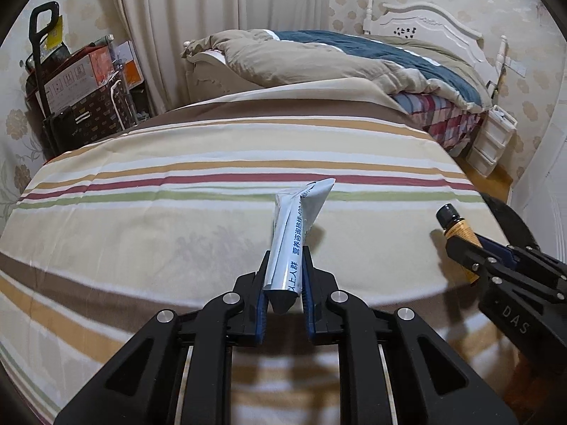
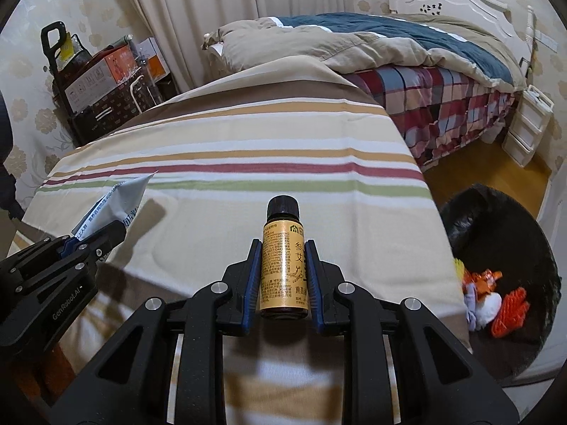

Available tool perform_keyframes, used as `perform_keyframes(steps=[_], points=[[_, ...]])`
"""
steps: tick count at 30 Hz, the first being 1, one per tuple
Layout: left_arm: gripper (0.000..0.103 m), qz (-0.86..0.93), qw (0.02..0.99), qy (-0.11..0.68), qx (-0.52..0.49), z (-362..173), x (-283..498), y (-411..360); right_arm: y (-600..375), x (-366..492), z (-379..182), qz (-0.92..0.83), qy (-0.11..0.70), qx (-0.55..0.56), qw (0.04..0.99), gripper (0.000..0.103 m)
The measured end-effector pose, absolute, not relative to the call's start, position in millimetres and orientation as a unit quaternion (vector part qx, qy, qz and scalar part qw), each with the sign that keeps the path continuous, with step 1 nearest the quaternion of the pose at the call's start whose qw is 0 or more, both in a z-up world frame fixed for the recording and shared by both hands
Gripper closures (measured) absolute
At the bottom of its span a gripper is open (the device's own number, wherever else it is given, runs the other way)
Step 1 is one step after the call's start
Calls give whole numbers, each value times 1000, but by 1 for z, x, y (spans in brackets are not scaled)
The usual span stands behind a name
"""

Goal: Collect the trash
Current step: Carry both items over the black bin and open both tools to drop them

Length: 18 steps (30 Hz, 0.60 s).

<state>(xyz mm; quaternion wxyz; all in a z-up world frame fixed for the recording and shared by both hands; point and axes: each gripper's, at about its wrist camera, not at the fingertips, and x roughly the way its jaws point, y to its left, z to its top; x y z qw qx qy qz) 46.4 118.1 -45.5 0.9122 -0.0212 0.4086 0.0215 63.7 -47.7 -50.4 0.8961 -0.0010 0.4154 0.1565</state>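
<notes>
My left gripper (image 1: pixel 285 260) is shut on a silver-white foil sachet (image 1: pixel 297 228) with blue print and holds it above the striped tablecloth (image 1: pixel 177 177). The sachet also shows in the right wrist view (image 2: pixel 113 200), held by the left gripper (image 2: pixel 106 235). My right gripper (image 2: pixel 283 251) is shut on a small brown bottle (image 2: pixel 283 265) with a yellow label and black cap. The bottle (image 1: pixel 457 228) and the right gripper (image 1: pixel 464 251) appear at the right of the left wrist view. A black-lined trash bin (image 2: pixel 503 233) stands right of the table, holding orange and white scraps.
A bed with a beige and blue quilt (image 1: pixel 336 60) lies beyond the table. A trolley with boxes and a patterned bag (image 1: pixel 85 85) stands at the back left by the curtain. White drawers (image 1: pixel 492 138) stand on the wood floor at the right.
</notes>
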Motion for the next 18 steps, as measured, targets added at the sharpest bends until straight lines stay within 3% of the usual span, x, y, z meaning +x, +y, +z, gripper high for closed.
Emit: perform_keyframes(steps=[18], points=[[86,-39,928,370,-10,-22,12,35,-128,9,-26,110,376,25,920,80]])
